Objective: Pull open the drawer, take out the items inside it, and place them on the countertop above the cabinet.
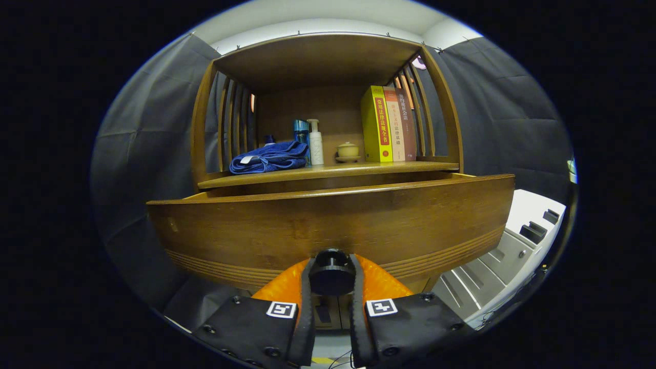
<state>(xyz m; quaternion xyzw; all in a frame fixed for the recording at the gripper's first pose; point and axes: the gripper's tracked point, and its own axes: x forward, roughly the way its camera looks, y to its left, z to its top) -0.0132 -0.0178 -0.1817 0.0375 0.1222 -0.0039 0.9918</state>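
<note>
One drawer [333, 220] is the matter in hand: its wide wooden front stands proud of the cabinet, so it is at least partly drawn out. A round black knob [332, 271] sits at the lower middle of that front. The tool [332, 287] is pinching this knob, one finger [306, 302] pressed to its left side and the other to its right. Step in hand, by my judgement: the pull, the first of the task.

The drawer's inside is hidden behind the high front; no contents can be confirmed.

Just above the drawer lies the tabletop [410, 166] where the items are to go. It already bears a folded blue cloth [269, 158] at the left, a blue bottle [301, 132] and a white pump bottle [315, 143] at the middle, a small lidded cup [348, 150] right of them, and a row of upright books [387, 125] at the right. Bare wood shows along the near edge.

The next move likely calls for a straight pull toward the near side until the opening is wide enough, then release of the knob and a lift over the front to look inside. A slanted pull risks jamming the drawer.
</note>
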